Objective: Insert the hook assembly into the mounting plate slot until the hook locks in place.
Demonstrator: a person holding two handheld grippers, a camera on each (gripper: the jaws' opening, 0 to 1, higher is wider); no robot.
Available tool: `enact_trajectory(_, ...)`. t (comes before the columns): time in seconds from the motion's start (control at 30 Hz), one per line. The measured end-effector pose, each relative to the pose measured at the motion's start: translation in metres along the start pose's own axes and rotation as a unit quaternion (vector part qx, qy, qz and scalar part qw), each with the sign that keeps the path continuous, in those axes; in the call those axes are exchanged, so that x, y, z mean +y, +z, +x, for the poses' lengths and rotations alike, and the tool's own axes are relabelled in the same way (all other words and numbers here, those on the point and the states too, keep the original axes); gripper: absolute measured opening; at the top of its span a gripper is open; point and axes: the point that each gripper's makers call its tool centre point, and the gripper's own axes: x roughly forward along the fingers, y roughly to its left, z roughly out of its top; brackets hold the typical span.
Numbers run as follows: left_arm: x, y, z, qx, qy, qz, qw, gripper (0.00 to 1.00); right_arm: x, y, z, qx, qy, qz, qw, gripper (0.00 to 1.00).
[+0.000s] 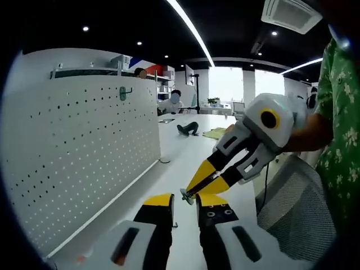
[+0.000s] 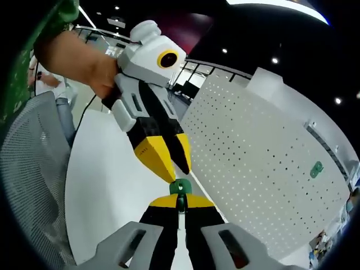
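On the pegboard, no legible writing.

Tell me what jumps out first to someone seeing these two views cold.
The two yellow-tipped grippers meeting tip to tip over the white table: the right gripper is pinching a small green hook, with the left gripper closing in on it from above. Next is the big white pegboard standing along the table's edge, with another green hook already mounted near its top.

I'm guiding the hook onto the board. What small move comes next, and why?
Probably carry the green hook, pinched in the right gripper, toward the white pegboard. The hook sits away from the holes, and the left gripper is only meeting it at the tips.
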Motion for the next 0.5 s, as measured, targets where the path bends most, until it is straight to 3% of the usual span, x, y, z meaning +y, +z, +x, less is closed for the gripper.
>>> enact_trajectory(0.23,0.003,0.001,-0.002,-0.010,0.016,0.015,0.9997,0.21,-0.007,0.002,-0.001,-0.013,-0.005,0.056,0.9983,0.01)
enact_trajectory(0.5,0.003,0.006,-0.002,-0.024,0.029,0.023,0.9990,0.24,-0.018,0.004,-0.003,-0.034,-0.016,0.142,0.9892,0.01)
